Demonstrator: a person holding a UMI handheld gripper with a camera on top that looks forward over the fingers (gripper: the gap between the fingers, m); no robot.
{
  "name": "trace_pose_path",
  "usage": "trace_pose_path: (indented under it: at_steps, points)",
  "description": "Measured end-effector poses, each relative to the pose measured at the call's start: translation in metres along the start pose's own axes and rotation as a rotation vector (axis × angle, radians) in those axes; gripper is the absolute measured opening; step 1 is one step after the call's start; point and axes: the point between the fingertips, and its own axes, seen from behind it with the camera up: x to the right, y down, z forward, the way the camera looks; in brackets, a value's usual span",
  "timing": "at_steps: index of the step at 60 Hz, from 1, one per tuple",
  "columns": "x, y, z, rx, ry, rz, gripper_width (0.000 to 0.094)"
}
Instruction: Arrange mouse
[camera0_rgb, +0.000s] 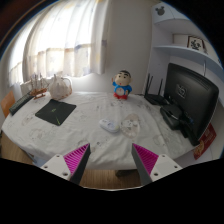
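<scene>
- The gripper (112, 160) sits at the bottom centre of the frame, its two fingers spread wide apart and holding nothing; only bare table shows between them.
- Each finger carries a magenta pad: the left pad (77, 158) and the right pad (148, 157) both slope inward toward the middle of the frame.
- Under the fingers runs the wooden front edge of the table (110, 178), which is covered by a pale patterned tablecloth (90, 130) filling the middle of the frame.
- Just ahead of the fingers, slightly right of centre, lies a white mouse (130, 125), resting on the cloth and apart from both fingers.
- Just beside it to the left lies a smaller pale item (107, 125); what it is cannot be told.
- At left of centre a dark flat mouse pad (55, 112) lies on the cloth, well apart from the mouse.
- At the right side a black monitor (189, 92) stands on the table, with a dark keyboard-like object (177, 119) at its foot.
- Farther back, near the upper centre, a cartoon figurine (122, 84) in blue and red stands upright.
- Right of it rises a black router (154, 92) with upright antennas.
- At the far left sit pale rounded objects (58, 85), too small to identify.
- Beyond the table, bright curtains (65, 40) cover a window in the upper left.
- In the upper right, wall shelves (190, 45) hold small items.
</scene>
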Motion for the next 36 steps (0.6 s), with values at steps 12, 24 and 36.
trace_pose_path:
  at_steps: [12,24,36]
  points:
    - [-0.001,0.004,0.053,0.041,-0.019,0.016,0.0852]
    - [-0.001,-0.002,0.112,0.049,-0.023,-0.005,0.0852]
    - [0.003,-0.011,0.17,0.021,-0.034,-0.007,0.0849]
